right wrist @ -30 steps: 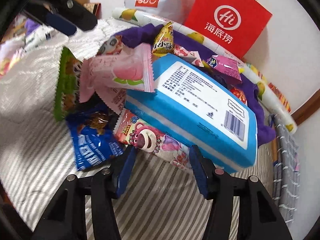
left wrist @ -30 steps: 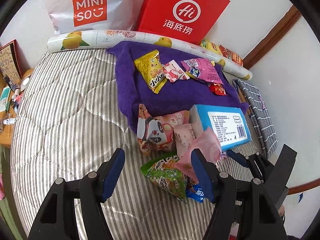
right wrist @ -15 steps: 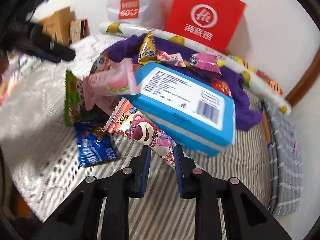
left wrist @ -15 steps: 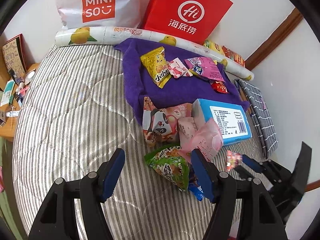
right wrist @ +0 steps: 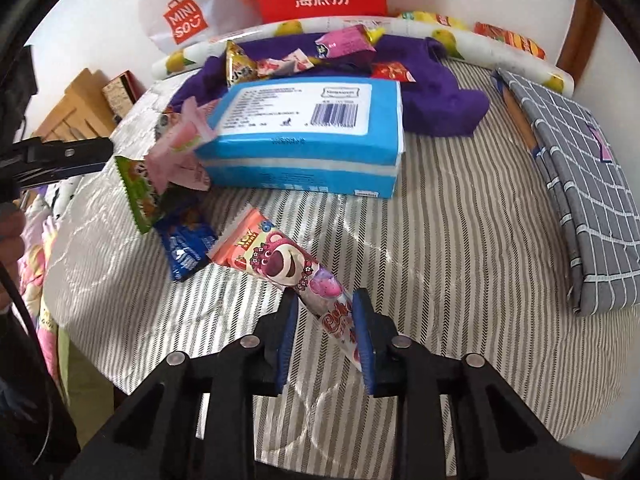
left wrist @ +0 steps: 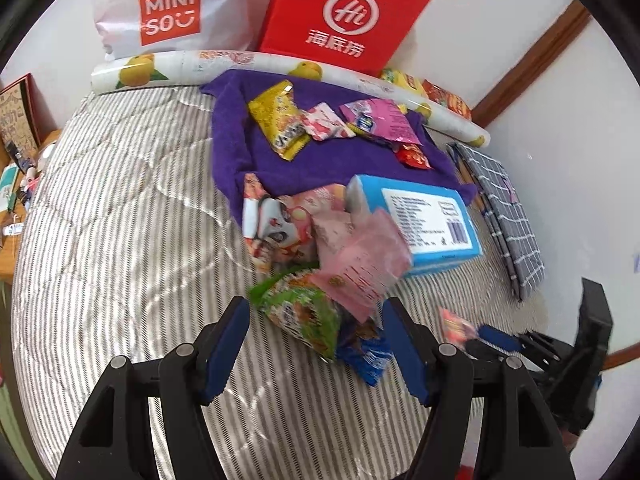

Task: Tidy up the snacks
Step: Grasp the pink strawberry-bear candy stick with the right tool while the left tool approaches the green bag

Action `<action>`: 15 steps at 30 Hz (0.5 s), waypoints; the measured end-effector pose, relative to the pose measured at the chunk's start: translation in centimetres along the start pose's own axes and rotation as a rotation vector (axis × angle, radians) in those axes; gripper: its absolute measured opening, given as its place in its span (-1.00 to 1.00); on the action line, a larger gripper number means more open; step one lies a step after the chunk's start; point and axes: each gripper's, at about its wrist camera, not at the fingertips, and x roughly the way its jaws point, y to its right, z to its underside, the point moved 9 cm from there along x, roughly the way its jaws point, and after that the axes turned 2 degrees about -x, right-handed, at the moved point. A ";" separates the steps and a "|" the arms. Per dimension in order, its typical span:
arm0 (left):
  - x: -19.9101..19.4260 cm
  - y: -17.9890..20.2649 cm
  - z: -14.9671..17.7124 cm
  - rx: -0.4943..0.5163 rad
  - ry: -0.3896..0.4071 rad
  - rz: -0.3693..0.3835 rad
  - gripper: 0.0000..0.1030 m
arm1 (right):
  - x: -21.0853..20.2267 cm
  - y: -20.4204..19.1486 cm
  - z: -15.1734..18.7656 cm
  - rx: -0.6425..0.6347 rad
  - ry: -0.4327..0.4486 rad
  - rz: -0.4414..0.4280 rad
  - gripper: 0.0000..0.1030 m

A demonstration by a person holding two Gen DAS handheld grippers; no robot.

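I see a striped quilt (left wrist: 120, 240), a red paper bag (left wrist: 344, 16) and a white Miniso bag (left wrist: 168, 12) far back, grey checked cloth (right wrist: 580, 184) right.

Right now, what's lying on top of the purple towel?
On the purple towel lie a yellow snack bag, a pink-and-white strawberry packet, a magenta wrapper and a small red packet. Anything beneath them, or under the towel, is covered.
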 end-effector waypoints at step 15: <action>-0.7 -0.8 2.3 -0.024 0.001 -0.054 0.29 | 0.8 -2.5 -2.3 -0.308 0.131 0.070 0.21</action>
